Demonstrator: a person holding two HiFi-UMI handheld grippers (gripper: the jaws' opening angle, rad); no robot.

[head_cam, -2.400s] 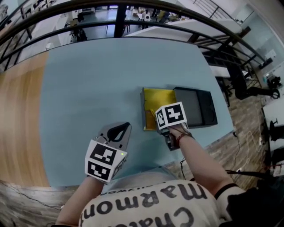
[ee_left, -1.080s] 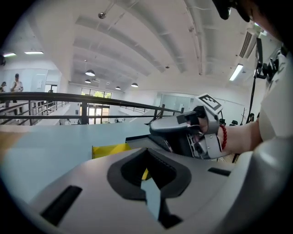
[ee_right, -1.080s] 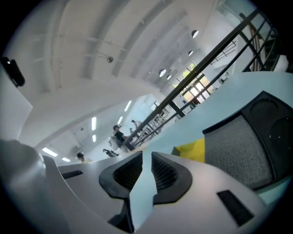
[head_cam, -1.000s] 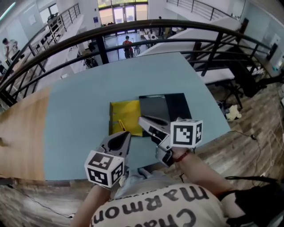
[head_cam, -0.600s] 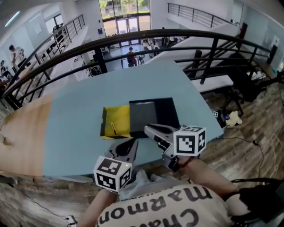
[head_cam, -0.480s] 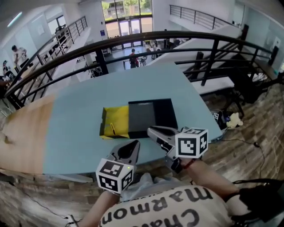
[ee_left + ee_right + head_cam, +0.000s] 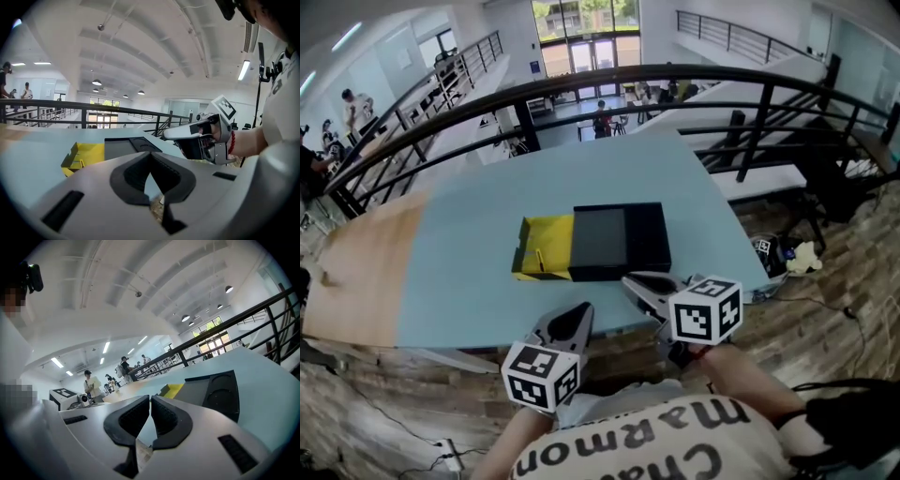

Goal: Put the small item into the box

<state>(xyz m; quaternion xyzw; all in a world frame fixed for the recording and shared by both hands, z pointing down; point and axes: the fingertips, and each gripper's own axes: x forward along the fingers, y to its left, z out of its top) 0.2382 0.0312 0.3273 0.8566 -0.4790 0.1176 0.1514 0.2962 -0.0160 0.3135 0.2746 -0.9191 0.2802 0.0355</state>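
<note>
Showing both claws held off the near edge of the blue table, well apart from the work. The left gripper has its jaws pressed together on nothing. The right gripper has just been closing its jaws, which now meet with nothing between them. The yellow box lies mid-table, its right part covered by a black tray with round recesses. A small yellowish piece shows in the box's uncovered left part; it is probably the small item, though it is too small to tell from a box flap. The placing step therefore looks finished or nearly so. To do the present step well, keep both claws closed, low and clear of the table edge, so that neither brushes the tray or shifts the box. Before going on, check from above that the piece rests wholly within the box walls and is not leaning on one.
</note>
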